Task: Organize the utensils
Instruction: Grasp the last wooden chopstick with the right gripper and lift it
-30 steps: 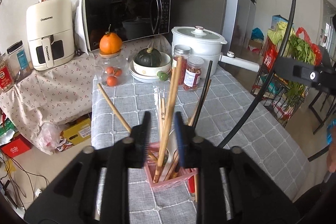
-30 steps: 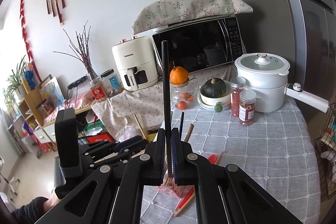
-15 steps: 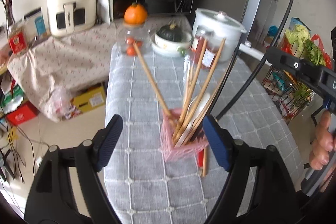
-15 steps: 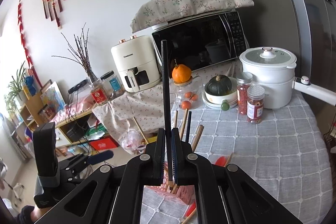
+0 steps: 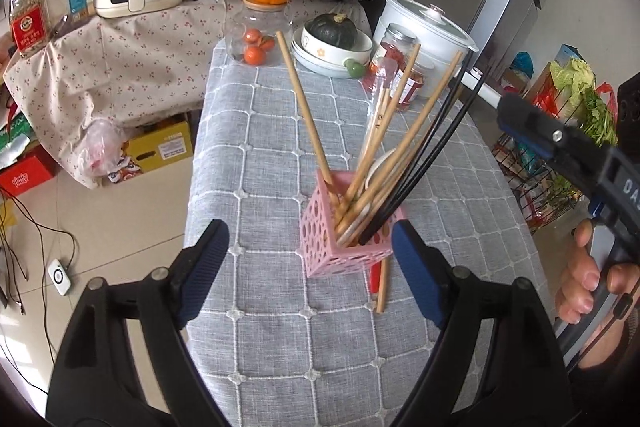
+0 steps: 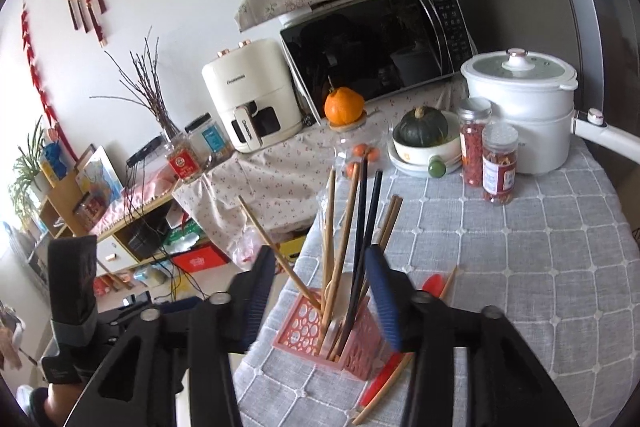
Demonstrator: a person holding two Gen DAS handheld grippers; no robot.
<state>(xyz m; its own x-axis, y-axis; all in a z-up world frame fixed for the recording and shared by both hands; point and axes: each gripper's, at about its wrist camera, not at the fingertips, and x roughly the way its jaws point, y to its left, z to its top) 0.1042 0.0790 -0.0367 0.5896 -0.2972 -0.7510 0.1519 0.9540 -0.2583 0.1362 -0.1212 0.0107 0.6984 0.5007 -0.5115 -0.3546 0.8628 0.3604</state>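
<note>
Both grippers are opening and hold nothing: the left gripper (image 5: 310,259) spreads wide at six o'clock below the pink perforated plastic utensil holder (image 5: 340,247), and the right gripper (image 6: 320,291) has the black chopsticks (image 6: 362,239) standing loose between its parting jaws. Most of the work looks done, with wooden chopsticks (image 5: 308,119) and a white spoon (image 5: 380,167) already upright in the holder. Left on the grey checked tablecloth (image 5: 280,339), just beside the holder at four o'clock, lie a red spoon (image 6: 382,381) and one wooden chopstick (image 5: 382,285).
</note>
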